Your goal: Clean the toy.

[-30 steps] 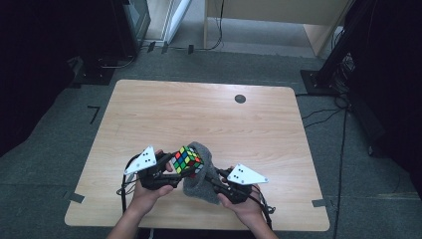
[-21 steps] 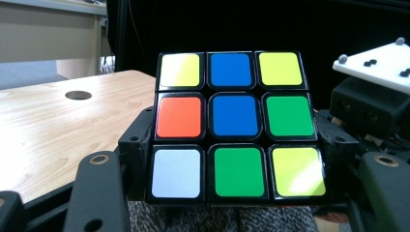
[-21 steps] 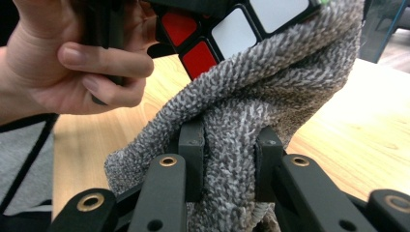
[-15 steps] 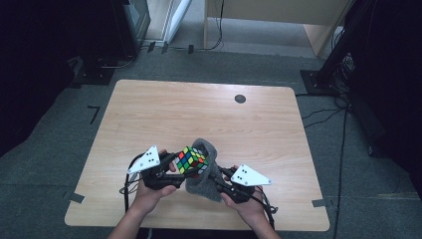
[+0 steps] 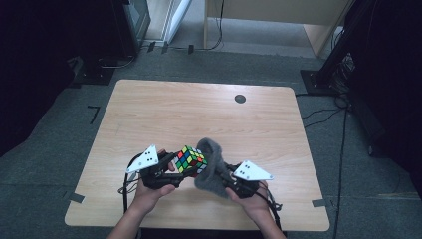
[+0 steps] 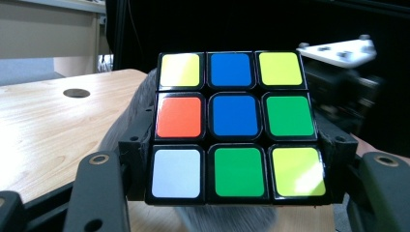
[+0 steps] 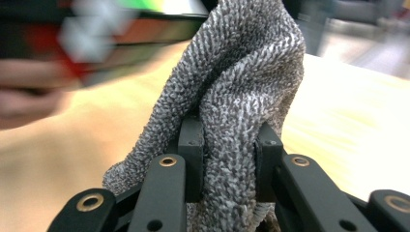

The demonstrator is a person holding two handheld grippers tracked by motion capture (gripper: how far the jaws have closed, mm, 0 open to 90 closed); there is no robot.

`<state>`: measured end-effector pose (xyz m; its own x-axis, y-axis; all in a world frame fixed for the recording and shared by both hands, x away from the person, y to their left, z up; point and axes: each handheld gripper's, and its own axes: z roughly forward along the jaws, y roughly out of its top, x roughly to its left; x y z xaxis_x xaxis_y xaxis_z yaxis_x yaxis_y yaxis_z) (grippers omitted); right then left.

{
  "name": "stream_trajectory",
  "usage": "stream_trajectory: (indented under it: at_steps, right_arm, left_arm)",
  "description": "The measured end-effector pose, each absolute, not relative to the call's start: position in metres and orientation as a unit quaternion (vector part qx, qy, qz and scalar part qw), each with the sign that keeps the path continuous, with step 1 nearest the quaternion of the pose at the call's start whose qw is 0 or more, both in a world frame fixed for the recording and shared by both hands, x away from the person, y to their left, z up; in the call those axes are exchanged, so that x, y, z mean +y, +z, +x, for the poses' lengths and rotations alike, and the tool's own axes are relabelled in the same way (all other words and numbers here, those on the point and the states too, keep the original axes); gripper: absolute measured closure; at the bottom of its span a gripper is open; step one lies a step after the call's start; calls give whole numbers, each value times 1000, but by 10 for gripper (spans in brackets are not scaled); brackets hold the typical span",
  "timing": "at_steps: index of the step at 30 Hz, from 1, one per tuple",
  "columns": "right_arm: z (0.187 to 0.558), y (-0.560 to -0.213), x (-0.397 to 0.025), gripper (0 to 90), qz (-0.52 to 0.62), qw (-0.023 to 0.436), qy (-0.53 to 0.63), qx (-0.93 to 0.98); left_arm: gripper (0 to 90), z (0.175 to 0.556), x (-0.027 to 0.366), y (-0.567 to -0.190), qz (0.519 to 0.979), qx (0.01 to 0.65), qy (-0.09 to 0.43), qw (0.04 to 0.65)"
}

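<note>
Near the tabletop's (image 5: pixel 149 114) front edge, we hold the puzzle cube (image 5: pixel 190 161) clamped in our left gripper (image 5: pixel 169 169), lifted off the wood. Our right gripper (image 5: pixel 226 175) pinches the grey cloth (image 5: pixel 211 164), which rises against the cube's right side.

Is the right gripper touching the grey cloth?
Touching. In the right gripper view, the right gripper has its jaws pressed into both sides of the grey cloth, pinching a fold between them.
</note>
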<state>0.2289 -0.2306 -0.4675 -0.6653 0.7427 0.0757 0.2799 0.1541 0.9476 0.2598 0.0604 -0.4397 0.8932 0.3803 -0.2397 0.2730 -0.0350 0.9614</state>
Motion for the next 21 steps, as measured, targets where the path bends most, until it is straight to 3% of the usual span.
stream_trajectory:
  at_steps: [5,7,11,13,14,21]
  right_arm:
    - [239,-477,-248,717,401,227,519,720]
    - [245,-487,-250,673,420,221,501,724]
    - [248,-487,-254,466,434,231,500,713]
    - [247,-484,-255,435,432,233,507,709]
    - [244,-477,-256,371,420,241,519,705]
    - [225,-464,-236,320,324,254,559,720]
  left_arm:
    - [343,261,57,-443,723,231,37,650]
    - [343,262,55,-444,728,232,35,644]
    - [343,264,56,-445,729,239,30,641]
    - [343,265,56,-445,728,241,29,641]
    - [343,266,57,-446,728,245,28,640]
    - [343,267,56,-445,727,258,20,636]
